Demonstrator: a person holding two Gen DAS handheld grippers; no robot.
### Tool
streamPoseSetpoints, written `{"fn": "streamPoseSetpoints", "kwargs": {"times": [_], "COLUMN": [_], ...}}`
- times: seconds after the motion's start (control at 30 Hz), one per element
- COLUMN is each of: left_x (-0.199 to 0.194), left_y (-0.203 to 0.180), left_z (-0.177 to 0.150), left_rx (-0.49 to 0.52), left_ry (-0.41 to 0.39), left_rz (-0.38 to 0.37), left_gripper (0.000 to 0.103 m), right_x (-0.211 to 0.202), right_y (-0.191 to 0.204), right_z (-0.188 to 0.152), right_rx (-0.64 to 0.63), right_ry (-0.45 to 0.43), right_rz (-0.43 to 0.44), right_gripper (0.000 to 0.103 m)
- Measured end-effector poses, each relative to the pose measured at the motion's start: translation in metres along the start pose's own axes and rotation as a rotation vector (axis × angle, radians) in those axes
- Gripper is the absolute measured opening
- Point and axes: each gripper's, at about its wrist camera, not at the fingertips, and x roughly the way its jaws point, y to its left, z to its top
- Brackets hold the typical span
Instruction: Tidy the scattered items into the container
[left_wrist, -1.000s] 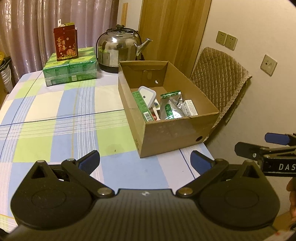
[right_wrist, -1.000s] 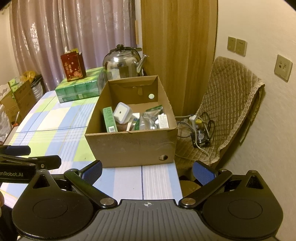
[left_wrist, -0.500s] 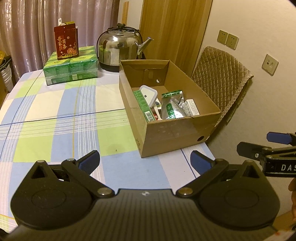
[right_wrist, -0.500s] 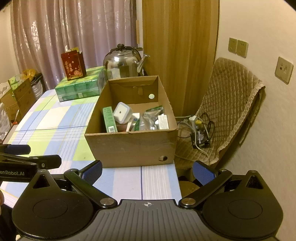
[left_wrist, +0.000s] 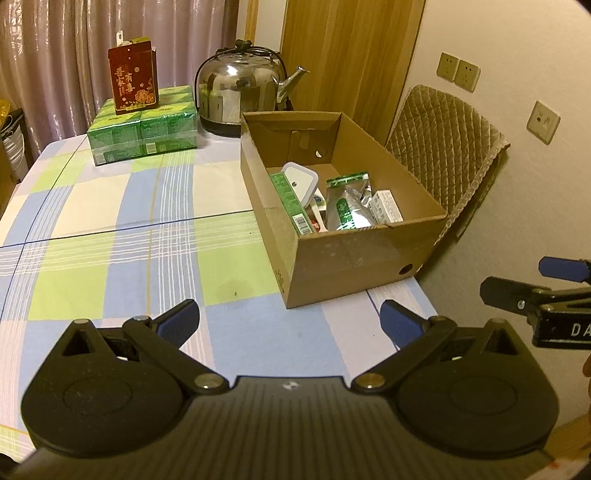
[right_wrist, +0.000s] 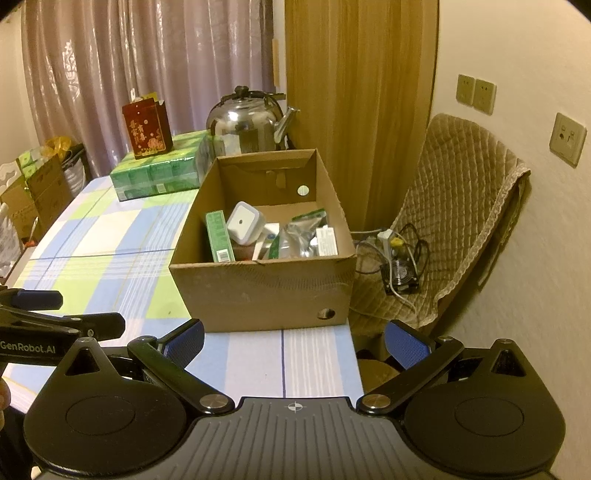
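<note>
Now, step in hand: we judge the tidying nearly or fully done, since we see no loose small item on the checked cloth of the table (left_wrist: 110, 229).
Left tongs (left_wrist: 290, 319): we hold them spread wide and empty, above the near edge of the table, facing the box.
Right tongs (right_wrist: 293, 338): we hold them spread wide too, gripping nothing, over the near right corner of the table.
Cardboard box (right_wrist: 258, 291): it stands open-topped along the right edge of the table, its near wall towards us.
Contents: a green carton (right_wrist: 218, 236) leans on the left wall, a white square plug-in device (right_wrist: 244, 223) rests just beside it, a silver-green pouch (left_wrist: 347, 205) and a small white packet (left_wrist: 387, 206) lie to the right.
Far edge: a kettle (left_wrist: 240, 96) and a wrapped green pack (left_wrist: 142, 134) with a red carton (left_wrist: 132, 83) on top; we take these for standing things, not scatter.
Next move: we would scan the table for anything missed; if nothing shows, we draw both tongs back and finish.
</note>
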Motion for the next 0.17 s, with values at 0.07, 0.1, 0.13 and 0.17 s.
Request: {"fn": "streamPoseSetpoints", "kwargs": {"times": [0.07,0.1,0.13,0.17], "left_x": [0.0000,-0.0002,0.0000,-0.0003], "left_y": [0.0003,0.0002,0.0000,0.0004], "left_z": [-0.0020,-0.0024,-0.0026,-0.0027], "left_rx": [0.001,0.002,0.002,0.001], "left_ry": [-0.001,-0.004,-0.005,-0.005], "left_rz": [-0.003,-0.005,-0.005,-0.004], "left_gripper": [0.102,0.102,0.102,0.102], "right_x": [-0.0001,-0.0003,0.0000,0.0002], "right_y": [0.0003,0.0008,0.0012,0.0016], "right_z": [-0.0013,-0.0018,-0.0022,-0.0025], "right_rx": [-0.001,-0.001,-0.002,-0.002], "right_ry": [0.001,0.002,0.002,0.003], "right_rz": [0.000,0.001,0.000,0.000], "right_gripper": [0.101,0.101,0.101,0.101]}}
